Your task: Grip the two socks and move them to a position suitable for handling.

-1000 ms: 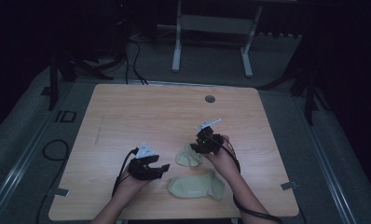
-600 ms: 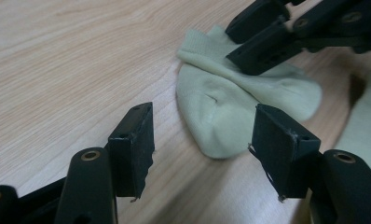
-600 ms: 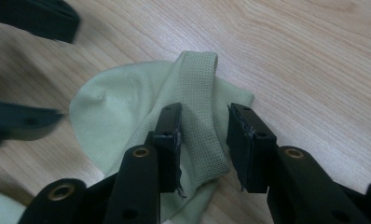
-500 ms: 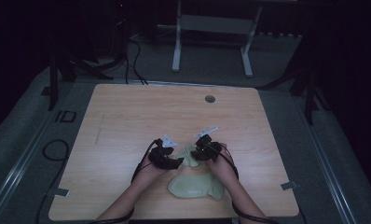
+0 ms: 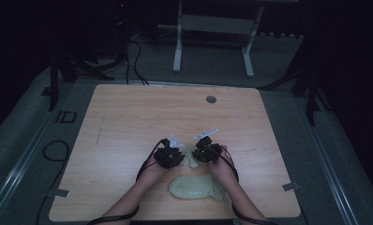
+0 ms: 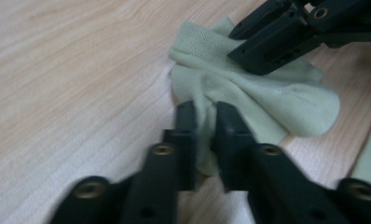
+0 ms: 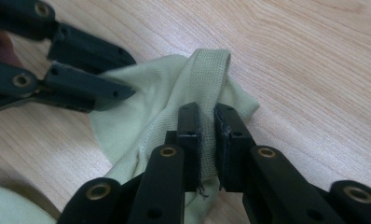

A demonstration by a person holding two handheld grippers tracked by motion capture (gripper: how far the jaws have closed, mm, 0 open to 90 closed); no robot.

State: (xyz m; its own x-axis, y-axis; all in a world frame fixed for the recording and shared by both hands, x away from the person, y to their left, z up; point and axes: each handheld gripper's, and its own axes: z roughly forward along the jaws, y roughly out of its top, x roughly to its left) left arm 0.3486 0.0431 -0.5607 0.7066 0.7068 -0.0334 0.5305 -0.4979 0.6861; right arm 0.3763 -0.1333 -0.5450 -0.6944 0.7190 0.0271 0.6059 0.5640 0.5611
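Both clenched on crumpled pale-green knit sock [image 5: 190, 157]: left gripper [image 6: 205, 123], right gripper [image 7: 207, 122]; best lifted evenly, cuff kept taut.

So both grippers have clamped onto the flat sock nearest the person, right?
Not that sock. Both the left gripper and the right gripper are clamped on the crumpled sock farther up the table; the flat sock lies untouched, as the high view shows.

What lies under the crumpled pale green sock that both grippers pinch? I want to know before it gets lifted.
Bare light wooden table shows all around the crumpled pale green sock, pinched by the left gripper and the right gripper. The wood directly beneath is covered by the fabric.
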